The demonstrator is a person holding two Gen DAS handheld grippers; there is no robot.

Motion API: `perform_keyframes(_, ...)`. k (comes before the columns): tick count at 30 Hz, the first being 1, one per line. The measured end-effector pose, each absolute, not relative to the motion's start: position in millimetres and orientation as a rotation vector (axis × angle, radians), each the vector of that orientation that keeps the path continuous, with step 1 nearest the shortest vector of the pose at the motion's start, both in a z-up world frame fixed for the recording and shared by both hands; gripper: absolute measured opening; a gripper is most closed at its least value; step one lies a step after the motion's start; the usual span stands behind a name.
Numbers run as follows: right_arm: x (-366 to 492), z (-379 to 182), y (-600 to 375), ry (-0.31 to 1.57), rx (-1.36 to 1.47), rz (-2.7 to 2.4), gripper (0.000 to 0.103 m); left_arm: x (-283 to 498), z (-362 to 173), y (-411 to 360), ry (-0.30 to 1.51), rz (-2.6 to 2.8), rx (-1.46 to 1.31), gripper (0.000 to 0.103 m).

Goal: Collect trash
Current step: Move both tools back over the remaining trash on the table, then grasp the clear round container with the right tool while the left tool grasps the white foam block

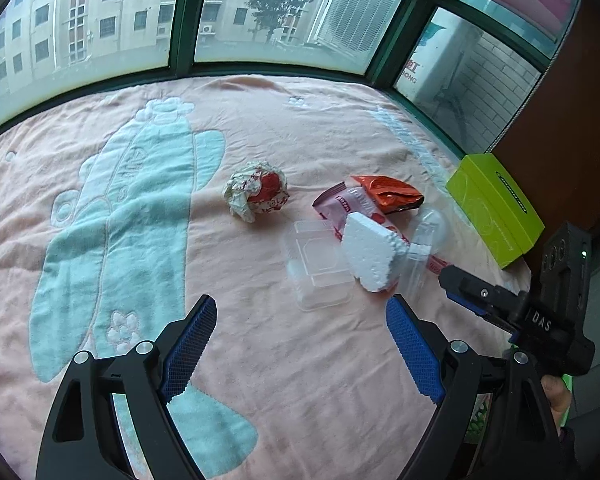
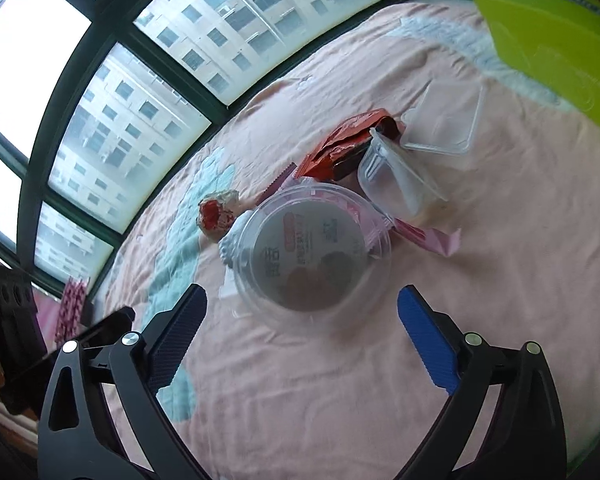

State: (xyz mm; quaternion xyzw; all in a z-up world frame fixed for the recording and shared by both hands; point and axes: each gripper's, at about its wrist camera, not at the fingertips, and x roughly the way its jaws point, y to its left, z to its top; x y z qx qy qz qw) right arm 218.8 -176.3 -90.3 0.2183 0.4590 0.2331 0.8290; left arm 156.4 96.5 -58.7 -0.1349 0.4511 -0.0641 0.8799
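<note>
Trash lies in a heap on a pink blanket (image 1: 300,360). A crumpled white and red paper ball (image 1: 256,194) sits apart to the left of it. The heap holds a clear plastic tray (image 1: 318,266), a white foam chunk (image 1: 374,252), a pink wrapper (image 1: 350,204) and an orange foil wrapper (image 1: 388,194). My left gripper (image 1: 300,312) is open just short of the clear tray, with nothing between its fingers. In the right wrist view my right gripper (image 2: 302,304) is open, its fingertips on either side of the near rim of a clear round lid (image 2: 312,248), not touching it.
A lime green box (image 1: 496,208) stands at the blanket's right edge, beside a brown wall. A green-framed window (image 1: 188,20) runs along the far side. Clear square containers (image 2: 440,120) lie behind the round lid. A person's hand (image 1: 558,394) holds the right gripper's black body.
</note>
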Motion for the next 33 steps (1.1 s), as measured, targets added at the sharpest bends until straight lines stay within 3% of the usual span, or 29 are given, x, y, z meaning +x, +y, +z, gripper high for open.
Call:
perform_keyframes(24, 243.1, -109.7, -167.9, 0.985, 0.500, 0.520, 0.098, 168.5, -76.5, 104.2, 0.978, -0.129, -0.306, 0.084)
perform_keyframes(33, 230.7, -102.2, -176.5, 0.959, 0.481, 0.476, 0.093, 172.4, -77.5, 99.1, 0.979, -0.134, -0.308, 0.084)
